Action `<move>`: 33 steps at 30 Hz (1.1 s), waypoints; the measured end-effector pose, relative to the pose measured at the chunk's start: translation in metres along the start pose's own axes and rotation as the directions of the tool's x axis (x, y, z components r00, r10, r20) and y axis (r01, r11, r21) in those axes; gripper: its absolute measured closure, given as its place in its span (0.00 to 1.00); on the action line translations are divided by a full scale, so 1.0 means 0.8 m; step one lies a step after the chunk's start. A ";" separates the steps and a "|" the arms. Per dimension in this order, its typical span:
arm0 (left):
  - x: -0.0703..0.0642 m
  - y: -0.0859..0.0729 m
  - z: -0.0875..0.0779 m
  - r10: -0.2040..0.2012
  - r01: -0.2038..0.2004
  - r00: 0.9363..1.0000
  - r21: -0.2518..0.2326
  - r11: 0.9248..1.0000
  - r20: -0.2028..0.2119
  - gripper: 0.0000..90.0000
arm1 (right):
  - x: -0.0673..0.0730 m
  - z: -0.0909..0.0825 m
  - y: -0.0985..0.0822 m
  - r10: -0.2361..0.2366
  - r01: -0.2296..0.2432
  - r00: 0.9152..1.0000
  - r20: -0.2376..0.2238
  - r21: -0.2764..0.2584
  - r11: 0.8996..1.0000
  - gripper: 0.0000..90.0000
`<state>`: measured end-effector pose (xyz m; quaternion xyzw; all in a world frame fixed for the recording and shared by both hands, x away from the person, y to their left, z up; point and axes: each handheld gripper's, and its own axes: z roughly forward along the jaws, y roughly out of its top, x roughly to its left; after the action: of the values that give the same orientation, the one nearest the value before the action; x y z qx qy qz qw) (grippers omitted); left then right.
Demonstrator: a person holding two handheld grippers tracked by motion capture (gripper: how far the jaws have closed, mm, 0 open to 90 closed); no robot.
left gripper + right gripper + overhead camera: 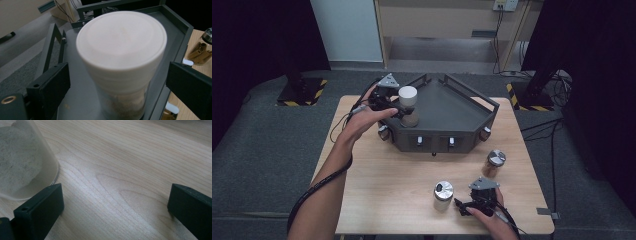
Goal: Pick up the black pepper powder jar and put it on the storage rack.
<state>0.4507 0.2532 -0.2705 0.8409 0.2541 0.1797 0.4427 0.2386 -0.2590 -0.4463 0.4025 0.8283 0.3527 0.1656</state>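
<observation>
White-lidded jar (408, 105) stands upright inside the dark tray (447, 107), at the tray's near-left corner; brownish contents are visible through its clear lower wall. Left tool (398, 107) is around the jar: in the left gripper view its black jaws sit either side of the jar (122, 62) below the lid, with a gap to each pad, so the jaws stand wide and are not pressing. Tray rests at the far middle of the wooden surface (387, 185). Right tool (462, 204) lies low on the surface near the front edge, jaws wide with nothing between them. Just to its left stands a metal-lidded jar of pale powder (443, 196). A second metal-lidded jar (495, 164) with brown sticks stands near the tray's right front.
</observation>
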 end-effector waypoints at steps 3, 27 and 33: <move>-0.001 -0.007 -0.009 -0.008 0.008 1.000 -0.009 1.000 -0.013 0.04 | 0.000 0.000 0.000 0.001 -0.001 1.000 0.001 -0.001 1.000 0.01; -0.044 -0.067 -0.061 -0.050 0.047 0.995 -0.032 0.998 -0.081 0.04 | 0.000 0.000 0.000 0.002 -0.002 1.000 0.001 -0.001 1.000 0.01; -0.057 -0.082 -0.069 -0.063 0.058 0.993 -0.050 0.997 -0.100 0.04 | 0.000 0.000 0.000 0.002 -0.002 1.000 0.001 -0.001 1.000 0.01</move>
<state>0.3671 0.2937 -0.2990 0.8120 0.2973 0.2146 0.4540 0.2383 -0.2588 -0.4464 0.4034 0.8278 0.3528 0.1660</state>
